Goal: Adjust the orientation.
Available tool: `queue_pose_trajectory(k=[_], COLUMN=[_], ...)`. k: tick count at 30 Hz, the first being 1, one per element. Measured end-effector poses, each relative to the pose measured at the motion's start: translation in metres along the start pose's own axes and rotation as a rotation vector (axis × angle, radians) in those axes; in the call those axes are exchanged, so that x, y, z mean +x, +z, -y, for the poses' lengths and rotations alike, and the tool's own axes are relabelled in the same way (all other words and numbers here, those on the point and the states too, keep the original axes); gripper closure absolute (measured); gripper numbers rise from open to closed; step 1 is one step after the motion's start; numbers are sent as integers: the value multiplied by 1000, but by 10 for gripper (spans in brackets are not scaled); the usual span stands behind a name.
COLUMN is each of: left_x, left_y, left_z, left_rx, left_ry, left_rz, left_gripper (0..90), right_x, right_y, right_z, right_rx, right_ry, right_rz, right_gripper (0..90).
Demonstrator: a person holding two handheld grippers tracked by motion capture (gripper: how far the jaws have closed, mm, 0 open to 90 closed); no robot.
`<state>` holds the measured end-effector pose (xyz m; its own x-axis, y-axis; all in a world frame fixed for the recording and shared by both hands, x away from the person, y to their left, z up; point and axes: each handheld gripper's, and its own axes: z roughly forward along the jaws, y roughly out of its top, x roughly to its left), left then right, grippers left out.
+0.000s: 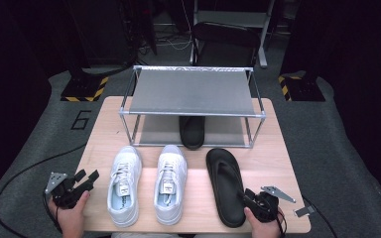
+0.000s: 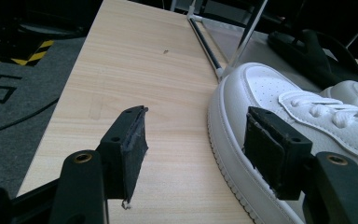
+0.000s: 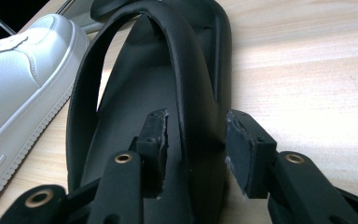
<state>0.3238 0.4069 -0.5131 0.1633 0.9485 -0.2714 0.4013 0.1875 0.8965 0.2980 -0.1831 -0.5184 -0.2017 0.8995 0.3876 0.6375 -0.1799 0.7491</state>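
A black flip-flop (image 1: pixel 225 183) lies on the wooden table (image 1: pixel 278 163) at the front right. My right gripper (image 1: pixel 247 194) sits at its heel end. In the right gripper view the right gripper (image 3: pixel 196 140) is open, and the flip-flop's (image 3: pixel 130 135) right edge and strap base stand between the pads without being pressed. Its mate (image 1: pixel 192 131) lies on the lower shelf of the metal rack (image 1: pixel 193 91). Two white sneakers (image 1: pixel 124 183) (image 1: pixel 170 183) stand side by side, toes toward the rack. My left gripper (image 1: pixel 92 177) is open beside the left sneaker (image 2: pixel 242 93), holding nothing (image 2: pixel 196 135).
The two-tier rack spans the back half of the table, and its top shelf is bare. Its front left leg (image 2: pixel 247 37) stands just beyond the left sneaker's toe. Bare wood lies left of the sneakers (image 2: pixel 135 70) and right of the flip-flop (image 3: pixel 307 70). Cables trail on the floor.
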Motion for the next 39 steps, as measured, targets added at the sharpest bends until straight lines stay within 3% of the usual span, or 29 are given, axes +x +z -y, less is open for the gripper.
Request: queue_pose_trajectory(k=[12, 17, 25, 32, 34, 39], left_x=[0, 1, 1, 0, 0, -1], left_y=[0, 0, 0, 2, 2, 3], left_z=[0, 0, -1, -1, -1, -2], left_rx=[2, -4, -3, 3, -1, 0], left_ry=[-1, -3, -3, 3, 1, -3], left_rz=[-4, -1, -2, 1, 5, 0], left_gripper=[387, 388, 388, 387, 388, 387], right_x=[-3, -5, -10, -13, -14, -12], right_y=[4, 4, 6, 6, 7, 5], right_z=[5, 6, 7, 9, 10, 11], right_rx=[33, 31, 31, 39, 26, 41], right_ry=[17, 50, 61, 112, 95, 118], right_rz=[-1, -16, -32, -64, -76, -78], right_gripper=[573, 560, 521, 526, 526, 530])
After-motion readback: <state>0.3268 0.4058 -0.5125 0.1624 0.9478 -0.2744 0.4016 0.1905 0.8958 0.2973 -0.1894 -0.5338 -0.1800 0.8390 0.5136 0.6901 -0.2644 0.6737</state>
